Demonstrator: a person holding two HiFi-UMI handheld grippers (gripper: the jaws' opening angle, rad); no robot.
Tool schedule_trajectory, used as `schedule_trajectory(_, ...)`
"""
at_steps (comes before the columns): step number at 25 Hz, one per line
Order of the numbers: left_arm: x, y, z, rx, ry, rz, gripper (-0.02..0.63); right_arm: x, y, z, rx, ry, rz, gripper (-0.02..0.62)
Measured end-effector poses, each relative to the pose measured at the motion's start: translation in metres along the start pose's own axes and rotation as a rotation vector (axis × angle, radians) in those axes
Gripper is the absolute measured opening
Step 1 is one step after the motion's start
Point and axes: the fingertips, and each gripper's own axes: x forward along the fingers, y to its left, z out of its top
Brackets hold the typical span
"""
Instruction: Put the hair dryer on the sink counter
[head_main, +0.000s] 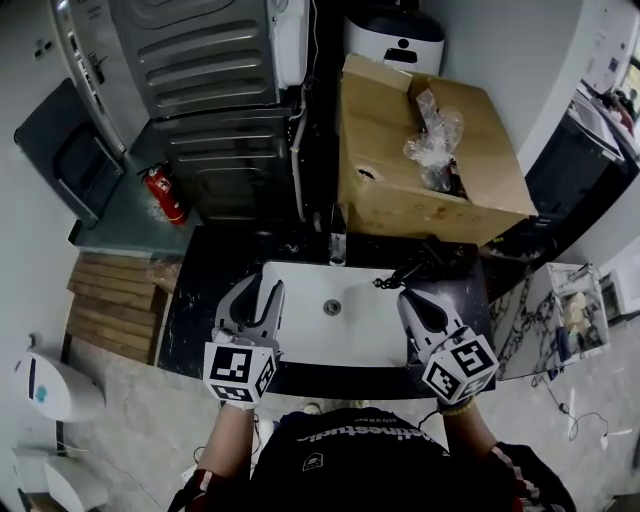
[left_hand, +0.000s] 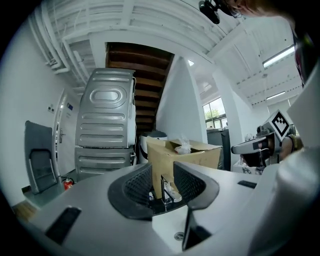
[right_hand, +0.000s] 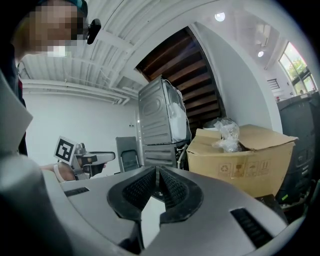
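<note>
A black hair dryer (head_main: 428, 264) with its cord lies on the dark sink counter (head_main: 212, 290), to the right of the faucet (head_main: 337, 246) and behind the white basin (head_main: 330, 315). My right gripper (head_main: 409, 295) hovers over the basin's right edge, just in front of the dryer. Its jaws are together with nothing in them, as the right gripper view (right_hand: 156, 171) shows. My left gripper (head_main: 263, 289) hangs over the basin's left edge. Its jaws stand partly apart and empty, and the left gripper view (left_hand: 162, 175) looks between them at the faucet (left_hand: 167, 191).
A large open cardboard box (head_main: 430, 160) with plastic wrap inside stands behind the counter on the right. Grey metal appliances (head_main: 215, 90) rise at the back left, with a red fire extinguisher (head_main: 165, 195) beside them. A wooden pallet (head_main: 110, 300) lies on the floor to the left.
</note>
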Motion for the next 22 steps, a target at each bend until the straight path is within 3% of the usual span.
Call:
schedule_trajectory(10, 0.009, -0.029, 0.001, -0.001, -0.011, -0.060, 0.016, -0.011, -0.015, 0.006, 0.018, -0.027, -0.052, 0.041)
schedule_trajectory(22, 0.018, -0.043, -0.001, -0.103, -0.017, -0.129, 0.015, -0.020, -0.016, 0.003, 0.002, -0.030, -0.077, 0.041)
